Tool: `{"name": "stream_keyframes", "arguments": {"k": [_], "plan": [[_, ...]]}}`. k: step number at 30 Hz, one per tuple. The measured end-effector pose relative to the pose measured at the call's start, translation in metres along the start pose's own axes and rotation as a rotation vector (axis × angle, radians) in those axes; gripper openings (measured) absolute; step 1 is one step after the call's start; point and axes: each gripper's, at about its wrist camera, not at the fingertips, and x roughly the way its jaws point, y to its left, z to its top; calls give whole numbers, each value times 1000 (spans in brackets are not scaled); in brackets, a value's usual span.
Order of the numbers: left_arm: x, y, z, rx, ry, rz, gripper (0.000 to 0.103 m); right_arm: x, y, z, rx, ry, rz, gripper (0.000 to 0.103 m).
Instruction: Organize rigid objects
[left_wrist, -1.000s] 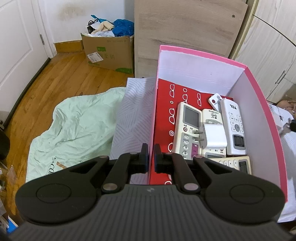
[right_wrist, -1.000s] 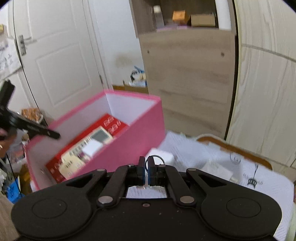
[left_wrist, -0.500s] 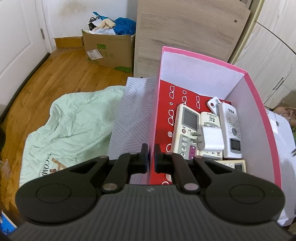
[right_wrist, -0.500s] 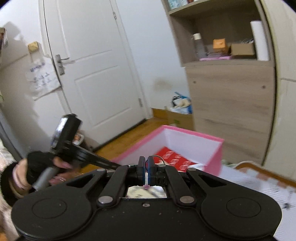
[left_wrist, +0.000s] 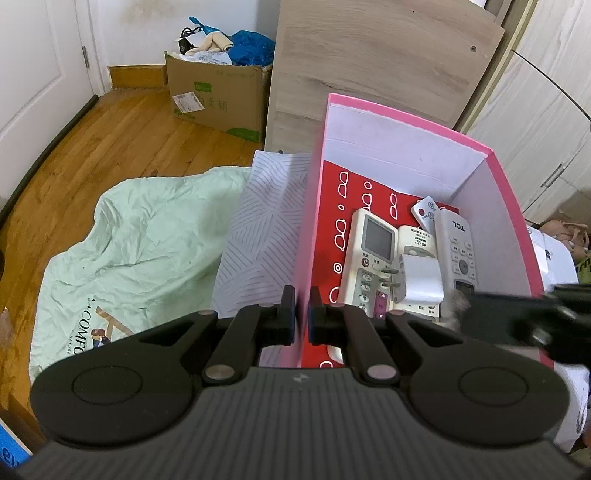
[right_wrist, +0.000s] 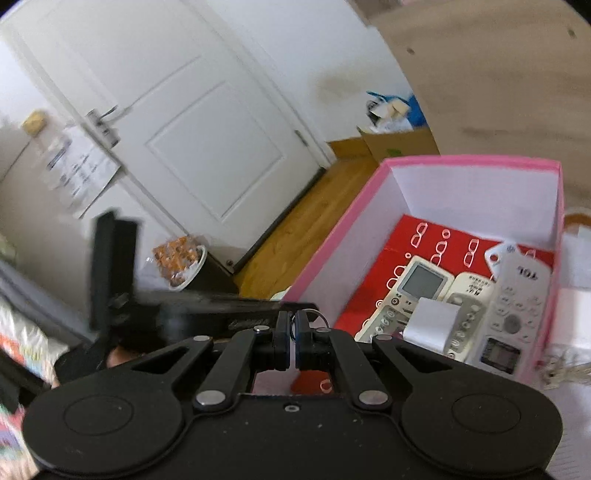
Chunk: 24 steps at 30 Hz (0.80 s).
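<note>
- The left gripper (left_wrist: 301, 314) has its jaws pinched onto the left wall of the pink box (left_wrist: 312, 206); the thin pink card stands between the two pads, so it is steadying the box.
- The right gripper (right_wrist: 291, 338) has its jaws together on a small metal ring (right_wrist: 317, 316), apparently a key ring; what hangs from it is hidden below the fingers.
- In the left wrist view the right gripper (left_wrist: 524, 317) shows as a blurred dark shape over the near right corner of the box.
- Inside the box, on a red sheet with white glasses prints (left_wrist: 354, 206), lie several remote controls: a white one with a screen (left_wrist: 371, 258), a TCL remote (left_wrist: 456, 251), a small flat one (left_wrist: 426, 214) at the far end, and a white plug adapter (left_wrist: 419, 278) resting on top of them.
- Just outside the box's right wall in the right wrist view lies what looks like a small bunch of keys (right_wrist: 557, 369) on the white cover.
- Judged step: carrying the ringed item over the box to add it to the collected things.
- The next move calls for bringing the right fingers above a free patch of the red sheet, lowering inside the walls, then parting them; the left grip should hold firm so the light box does not tip.
</note>
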Motion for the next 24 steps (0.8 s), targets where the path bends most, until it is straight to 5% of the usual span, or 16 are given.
{"name": "stream_keyframes", "arguments": {"k": [7, 12, 17, 24], "plan": [[0, 4, 2, -17, 4, -16, 6, 29, -39, 8, 158, 13, -56, 3], [1, 6, 2, -33, 8, -25, 6, 35, -48, 15, 230, 0, -18, 5], [0, 3, 1, -14, 3, -19, 6, 26, -35, 17, 147, -22, -82, 13], [0, 8, 2, -30, 8, -45, 7, -38, -6, 24, -5, -102, -97, 29]]}}
